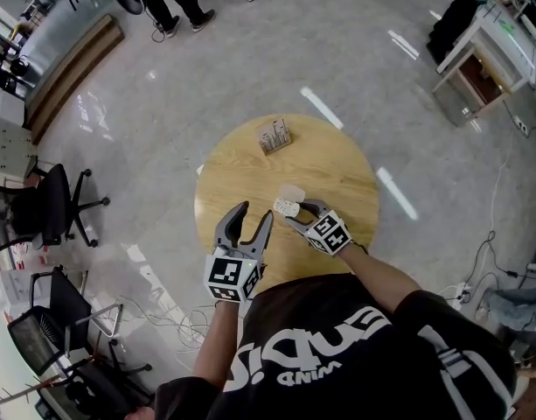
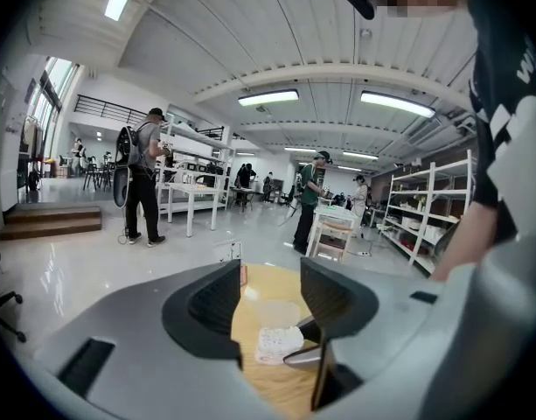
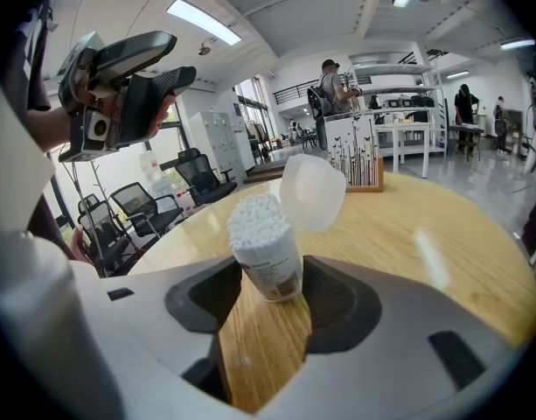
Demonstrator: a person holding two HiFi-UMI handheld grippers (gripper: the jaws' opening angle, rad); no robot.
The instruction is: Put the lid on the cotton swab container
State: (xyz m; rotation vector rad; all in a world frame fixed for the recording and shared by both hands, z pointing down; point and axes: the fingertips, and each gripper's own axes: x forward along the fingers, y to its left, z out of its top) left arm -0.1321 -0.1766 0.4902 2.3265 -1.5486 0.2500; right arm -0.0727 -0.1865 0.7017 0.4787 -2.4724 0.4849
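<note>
I see the cotton swab container (image 3: 266, 252) at centre of the right gripper view, its long axis near upright and tipped slightly left, swab tips up. The right gripper (image 3: 268, 280) pinches its lower body. The lid (image 3: 313, 191) lies just behind it, upper centre. The left gripper (image 1: 256, 212), lower centre of the head view, is spread and empty. Round wooden table (image 1: 337, 160); glossy grey floor (image 1: 250, 68); office chairs (image 1: 40, 208) at left.

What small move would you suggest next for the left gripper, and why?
Probably ease the left gripper forward to the lid and close on it. Its jaws stand open and empty, the lid lies loose on the table just beyond the container, and the right gripper holds the uncapped container.
</note>
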